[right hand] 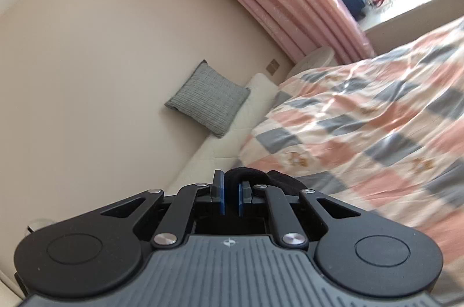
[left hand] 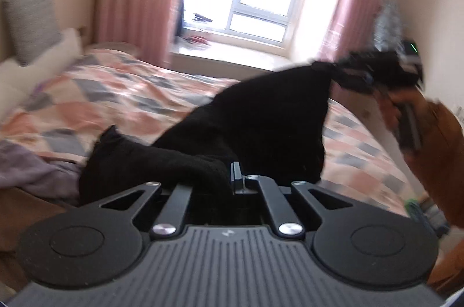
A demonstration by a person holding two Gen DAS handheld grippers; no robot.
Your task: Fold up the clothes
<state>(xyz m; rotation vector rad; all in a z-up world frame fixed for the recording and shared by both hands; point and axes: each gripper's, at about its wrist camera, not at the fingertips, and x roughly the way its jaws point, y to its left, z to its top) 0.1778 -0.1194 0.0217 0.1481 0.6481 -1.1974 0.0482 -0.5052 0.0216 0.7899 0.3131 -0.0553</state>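
Holding a black garment [left hand: 255, 115] stretched above the patchwork bed [left hand: 121, 92], both grippers pinch opposite ends, probably so the cloth hangs open for a fold. The left gripper [left hand: 232, 179] has its fingers pressed on a bunched near edge; the right gripper [right hand: 231, 198] nips a black hem between blue pads [right hand: 221, 199]. Blur hides which part of the garment each end is.
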